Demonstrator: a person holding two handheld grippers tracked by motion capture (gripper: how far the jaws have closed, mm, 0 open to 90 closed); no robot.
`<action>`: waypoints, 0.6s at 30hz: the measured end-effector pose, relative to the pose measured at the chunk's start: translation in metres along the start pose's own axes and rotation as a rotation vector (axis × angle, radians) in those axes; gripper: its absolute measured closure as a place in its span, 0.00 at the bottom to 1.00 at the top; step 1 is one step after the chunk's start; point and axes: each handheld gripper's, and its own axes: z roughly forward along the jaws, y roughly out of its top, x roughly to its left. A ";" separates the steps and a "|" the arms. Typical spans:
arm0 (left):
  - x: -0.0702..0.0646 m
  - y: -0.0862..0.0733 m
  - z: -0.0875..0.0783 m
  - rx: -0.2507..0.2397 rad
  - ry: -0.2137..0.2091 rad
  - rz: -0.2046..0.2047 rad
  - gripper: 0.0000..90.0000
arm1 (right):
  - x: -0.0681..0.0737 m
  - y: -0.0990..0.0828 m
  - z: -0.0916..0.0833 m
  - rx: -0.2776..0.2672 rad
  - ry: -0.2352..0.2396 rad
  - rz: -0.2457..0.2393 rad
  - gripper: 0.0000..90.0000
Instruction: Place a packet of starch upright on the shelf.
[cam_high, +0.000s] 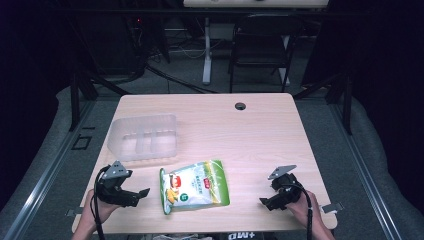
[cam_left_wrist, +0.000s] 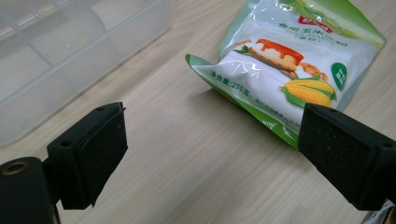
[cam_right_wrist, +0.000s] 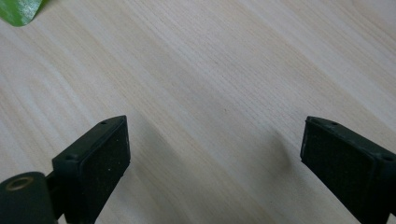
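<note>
Overhead, the high view shows a pale wooden table (cam_high: 260, 130) with a clear plastic box (cam_high: 143, 137) near its left edge, divided into compartments with nothing in them that can be made out. A green and white snack bag (cam_high: 195, 186) lies flat just in front of the box, close to the front edge. The left gripper (cam_high: 134, 196) sits by the front left corner, beside the bag, and the right gripper (cam_high: 270, 201) sits by the front right corner, well apart from the bag. A dark round cable hole (cam_high: 240, 106) is near the back edge; a black chair (cam_high: 262, 47) stands on the floor beyond.

Next, the left gripper view looks along its jaws, which stand wide apart over bare table (cam_left_wrist: 187, 154). The snack bag (cam_left_wrist: 289, 70) lies ahead to the right with its corn picture and printed text readable, detail the high view blurs. The plastic box (cam_left_wrist: 70, 51) fills the upper left, its dividers visible.

Last, the right gripper view shows its jaws wide apart above bare wood (cam_right_wrist: 215, 93), with a green corner of the bag (cam_right_wrist: 18, 10) at the top left.
</note>
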 end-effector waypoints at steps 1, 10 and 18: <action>0.000 0.000 0.000 0.004 -0.004 -0.001 0.09 | 0.000 0.000 0.000 0.000 0.000 0.000 0.08; -0.003 0.006 0.004 0.035 -0.045 0.019 0.08 | 0.001 0.000 0.000 -0.003 0.002 0.004 0.09; -0.003 0.019 0.006 0.037 -0.065 0.041 0.05 | 0.001 0.000 0.000 0.002 0.002 0.001 0.09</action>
